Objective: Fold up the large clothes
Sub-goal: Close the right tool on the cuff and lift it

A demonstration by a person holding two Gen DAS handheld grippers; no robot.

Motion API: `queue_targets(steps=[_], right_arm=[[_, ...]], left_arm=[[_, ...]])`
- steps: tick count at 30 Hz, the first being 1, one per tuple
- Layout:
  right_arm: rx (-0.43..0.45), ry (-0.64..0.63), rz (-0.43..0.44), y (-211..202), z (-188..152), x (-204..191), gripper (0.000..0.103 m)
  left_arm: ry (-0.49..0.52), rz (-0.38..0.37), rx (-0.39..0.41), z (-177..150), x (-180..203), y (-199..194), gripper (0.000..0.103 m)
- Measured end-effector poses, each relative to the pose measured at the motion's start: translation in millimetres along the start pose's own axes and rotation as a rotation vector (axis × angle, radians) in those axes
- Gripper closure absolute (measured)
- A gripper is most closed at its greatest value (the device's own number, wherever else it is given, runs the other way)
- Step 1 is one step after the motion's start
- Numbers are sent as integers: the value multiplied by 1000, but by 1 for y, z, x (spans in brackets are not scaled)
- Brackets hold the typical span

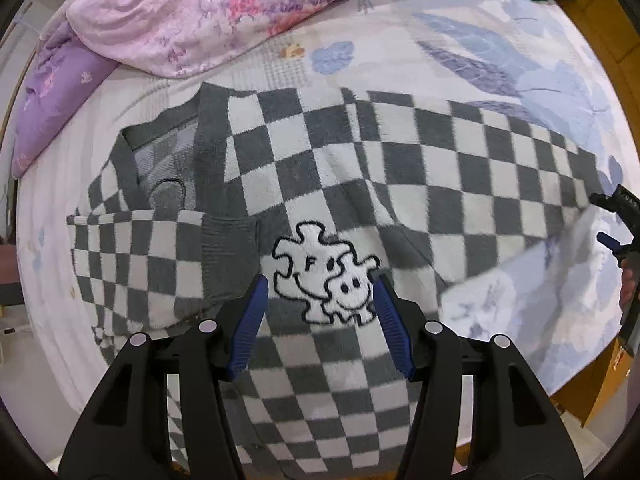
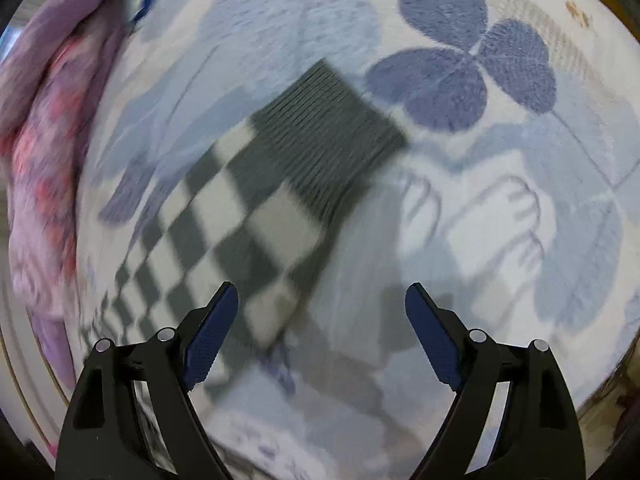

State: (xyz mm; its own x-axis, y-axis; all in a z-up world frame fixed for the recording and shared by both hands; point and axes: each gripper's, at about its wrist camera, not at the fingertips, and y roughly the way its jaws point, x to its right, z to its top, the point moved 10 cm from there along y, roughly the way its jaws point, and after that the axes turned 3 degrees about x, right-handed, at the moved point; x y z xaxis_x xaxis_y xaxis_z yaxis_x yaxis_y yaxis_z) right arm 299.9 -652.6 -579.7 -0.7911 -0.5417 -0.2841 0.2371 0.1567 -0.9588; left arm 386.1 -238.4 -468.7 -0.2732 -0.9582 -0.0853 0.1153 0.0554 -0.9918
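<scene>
The grey-and-white checkered knit sweater (image 1: pixel 320 184) lies spread on the floral-print bed sheet (image 1: pixel 480 60), directly below the left gripper (image 1: pixel 318 300), part open and empty. Its sleeve (image 2: pixel 240 208) (ribbed grey cuff) extends ahead of the right gripper (image 2: pixel 322 312), wide open and empty. Step in hand: probably approaching that sleeve; next, close on it. No containers visible.

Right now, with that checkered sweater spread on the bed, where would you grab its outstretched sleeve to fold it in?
At the ribbed grey cuff, coming from above. It is the sleeve's free end, lying flat on the bedspread, so the open right claw could probably pinch its edge and carry the sleeve back over the sweater.
</scene>
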Motion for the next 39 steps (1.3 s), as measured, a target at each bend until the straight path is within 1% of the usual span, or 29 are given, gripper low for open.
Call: queue_targets(steps=[2,3,4,8,9,10,11,12,13,15,16,17,18,20,21,22,23,24,25,27,28,30,32,33,35,36,39], right_arm=[[14,21,0,9,15,3,24],[18,28,6,12,20,3,28],[27,40,9,16,27,4,30],[49,54,-6,26,42,6,32],[55,55,-21,27,43,7,37],[73,58,-48,24,45,9,49],[107,49,-64,19,49,8,69],[130,36,-55,16,51,4,77],[157,17,-35,11,55,1,89],[163,28,-15,7,58,1,93],[176,45,26,1,60,0,95],[207,44,92,-8,63,-6,95],[241,18,125,-22,68,-14,95],[309,-58,178,-55,74,-35,95],[329,-78,194,-66,75,-42,95],[358,-112,225,-85,76,-55,95],[380,-134,250,-98,76,-66,95],[407,-161,290,-118,77,-81,95],[420,-179,322,-129,76,-95,96],[443,-226,406,-160,70,-128,96],[453,-258,432,-168,64,-150,96],[475,-361,489,-187,47,-194,96],[471,-479,575,-207,19,-248,96],[461,-510,606,-209,10,-270,96],[425,-595,687,-217,-21,-322,95],[411,-635,709,-218,-38,-343,95],[340,-705,763,-215,-81,-387,95]], left_arm=[[-9,15,3,6,-3,9,47],[-16,18,5,10,-4,16,47],[-21,18,6,12,-4,19,47],[-56,-16,32,26,0,37,47],[-62,-24,33,29,2,42,47],[-66,-41,42,34,5,48,48],[-68,-52,50,38,9,51,52],[-71,-69,57,41,12,56,61],[-77,-87,47,44,16,64,68],[-100,-131,18,47,23,79,91],[-115,-172,16,51,29,86,93],[-119,-201,21,53,33,89,96],[-116,-229,25,55,39,92,100],[-87,-292,28,58,58,97,101],[-74,-317,23,58,67,100,102],[-58,-313,-12,54,77,111,102],[-50,-289,-45,50,81,123,103],[-50,-277,-53,47,84,131,103],[-60,-268,-36,46,86,136,103],[-103,-261,-25,47,85,138,103],[-97,-247,-22,47,87,137,103],[-37,-220,-10,48,91,139,103],[-36,-224,-4,49,92,141,103],[-59,-240,-2,50,91,141,103],[-96,-263,13,50,89,142,103],[-106,-266,27,49,87,142,103],[-110,-263,61,47,86,142,102]])
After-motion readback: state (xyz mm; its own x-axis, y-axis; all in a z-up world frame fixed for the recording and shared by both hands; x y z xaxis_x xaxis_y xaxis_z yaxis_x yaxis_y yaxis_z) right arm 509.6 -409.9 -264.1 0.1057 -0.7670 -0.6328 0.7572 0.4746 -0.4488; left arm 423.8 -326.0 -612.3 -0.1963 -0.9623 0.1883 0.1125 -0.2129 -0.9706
